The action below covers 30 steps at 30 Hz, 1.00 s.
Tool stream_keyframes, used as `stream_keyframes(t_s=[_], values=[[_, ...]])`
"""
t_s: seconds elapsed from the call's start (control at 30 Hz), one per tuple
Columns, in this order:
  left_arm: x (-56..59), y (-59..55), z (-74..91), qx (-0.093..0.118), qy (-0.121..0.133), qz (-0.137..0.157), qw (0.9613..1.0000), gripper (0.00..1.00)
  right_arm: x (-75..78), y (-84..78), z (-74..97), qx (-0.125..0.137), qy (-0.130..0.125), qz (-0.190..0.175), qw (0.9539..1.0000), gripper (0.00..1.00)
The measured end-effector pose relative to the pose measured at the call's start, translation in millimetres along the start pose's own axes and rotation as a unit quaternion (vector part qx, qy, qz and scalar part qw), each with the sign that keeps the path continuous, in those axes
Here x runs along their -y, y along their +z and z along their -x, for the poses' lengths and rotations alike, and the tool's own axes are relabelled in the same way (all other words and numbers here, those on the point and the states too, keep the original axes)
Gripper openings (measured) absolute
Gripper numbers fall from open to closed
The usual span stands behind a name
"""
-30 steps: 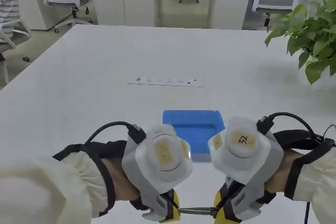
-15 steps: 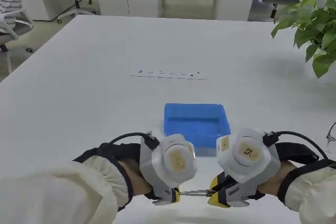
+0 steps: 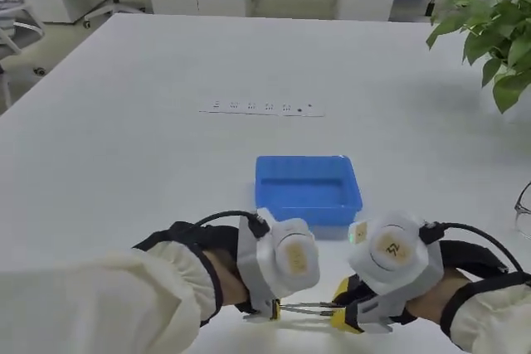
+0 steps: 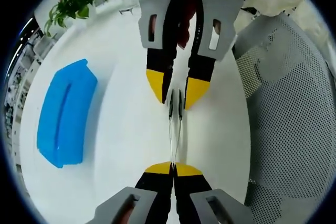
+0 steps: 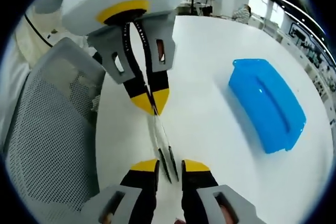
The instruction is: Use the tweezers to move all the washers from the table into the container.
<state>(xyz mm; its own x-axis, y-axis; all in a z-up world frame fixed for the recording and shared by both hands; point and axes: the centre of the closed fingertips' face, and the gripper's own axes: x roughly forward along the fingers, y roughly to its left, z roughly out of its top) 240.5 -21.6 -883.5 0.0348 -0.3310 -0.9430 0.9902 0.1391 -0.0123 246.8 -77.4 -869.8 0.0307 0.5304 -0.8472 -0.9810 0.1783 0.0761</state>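
We find the left gripper (image 4: 172, 167) clamped on one end of the tweezers (image 4: 175, 129). The right gripper (image 5: 169, 167) straddles the legs, contact unclear. Thin, slippery: grip mid-leg.

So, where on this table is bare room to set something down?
Bare table lies left of the blue container and beyond the row of washers. The strip between washers and container is free. Crowded: the near edge, where the left hand-held gripper and the right hand-held gripper hold the tweezers.

Both forearms are low and close together. The left gripper (image 3: 273, 313) and right gripper (image 3: 339, 317) face tip to tip, each pinching an end of the tweezers (image 3: 305, 309).
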Motion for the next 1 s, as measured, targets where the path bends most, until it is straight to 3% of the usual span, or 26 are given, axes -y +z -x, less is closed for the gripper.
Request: stream_keyframes(t_s=[0.1, 0.2, 0.3, 0.37, 0.4, 0.47, 0.63, 0.73, 0.87, 0.93, 1.0], values=[[-0.9, 0.9, 2.1, -0.003, -0.005, 0.003, 1.0000, 0.00, -0.6, 8.0, 13.8, 0.036, -0.016, -0.032, 0.9987, 0.20], [-0.4, 0.7, 1.9, -0.010, -0.008, 0.001, 0.9999, 0.00, -4.4, 19.3, 33.2, 0.091, -0.036, -0.080, 0.9919, 0.26], [-0.8, 0.2, 2.0, -0.015, -0.006, 0.009, 0.9998, 0.00, -8.3, 27.4, 58.9, 0.150, -0.073, -0.142, 0.9757, 0.33], [-0.8, -0.2, 2.1, -0.016, -0.004, 0.013, 0.9998, 0.00, -9.0, 27.6, 70.2, 0.176, -0.094, -0.166, 0.9657, 0.35], [-0.8, -0.4, 2.0, -0.016, -0.003, 0.011, 0.9998, 0.00, -9.3, 25.8, 77.6, 0.191, -0.109, -0.186, 0.9575, 0.37], [-0.7, -0.6, 2.3, -0.018, 0.002, 0.015, 0.9997, 0.00, -10.4, 19.1, 85.6, 0.202, -0.131, -0.216, 0.9461, 0.39], [-0.7, -1.0, 2.4, -0.019, 0.005, 0.019, 0.9996, 0.00, -11.2, 8.6, 102.7, 0.213, -0.188, -0.232, 0.9303, 0.44], [-0.2, -1.2, 3.7, -0.019, 0.002, 0.039, 0.9991, 0.00, -11.3, 5.6, 118.2, 0.230, -0.224, -0.249, 0.9137, 0.49], [1.3, -1.4, 4.0, -0.019, 0.006, 0.030, 0.9994, 0.01, -11.4, -12.0, 127.3, 0.219, -0.282, -0.241, 0.9026, 0.51], [2.1, -1.5, 3.9, -0.018, 0.006, 0.033, 0.9993, 0.02, -12.9, -16.6, 125.3, 0.212, -0.282, -0.249, 0.9019, 0.54], [2.7, -1.8, 4.8, -0.013, 0.005, 0.043, 0.9990, 0.05, -8.0, -11.2, 132.6, 0.231, -0.298, -0.246, 0.8932, 0.59]])
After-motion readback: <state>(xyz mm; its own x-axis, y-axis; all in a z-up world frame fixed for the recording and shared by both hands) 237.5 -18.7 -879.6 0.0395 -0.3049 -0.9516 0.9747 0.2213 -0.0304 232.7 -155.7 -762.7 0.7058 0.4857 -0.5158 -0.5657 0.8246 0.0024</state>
